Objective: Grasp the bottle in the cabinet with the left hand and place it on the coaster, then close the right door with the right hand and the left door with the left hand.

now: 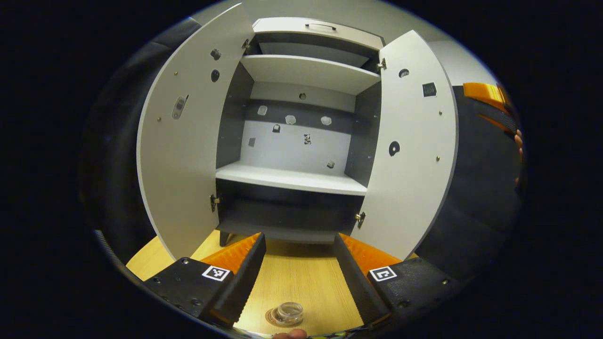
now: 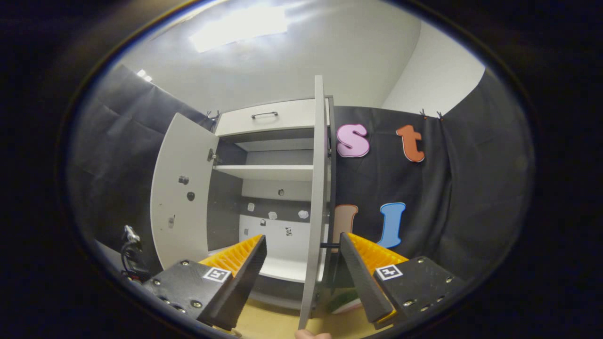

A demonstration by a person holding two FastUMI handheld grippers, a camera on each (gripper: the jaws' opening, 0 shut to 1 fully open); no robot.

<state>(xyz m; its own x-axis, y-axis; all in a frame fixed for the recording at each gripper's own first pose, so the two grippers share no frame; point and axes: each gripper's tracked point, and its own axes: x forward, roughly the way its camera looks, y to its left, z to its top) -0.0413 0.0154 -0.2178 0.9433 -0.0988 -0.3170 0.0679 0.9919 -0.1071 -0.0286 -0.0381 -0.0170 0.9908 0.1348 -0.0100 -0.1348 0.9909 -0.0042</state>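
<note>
Left gripper: we see its two fingers spread wide apart, and they hold nothing.
Bottle: it is a small clear thing with a round top. We look down on it between the two left fingers, close to us and low in the left gripper view.
Coaster: the bottle stands on this round brown mat, and a bit of the mat peeks out at the bottle's left side.
Table: the light wood top runs from between the left fingers up to the cabinet.
Cabinet: it stands straight ahead of the left fingers, and we see pale shelves inside.
Left door: it swings open, out past the left finger.
Right door: it swings open, out past the right finger.
Right gripper: its fingers are wide apart too, and they grip nothing. In the right gripper view we see the thin edge of the right door standing up between the two fingers; we cannot tell if it touches them.
Other hand: in the left gripper view, far off to the right, we see part of a gripper and a bit of a hand.
</note>
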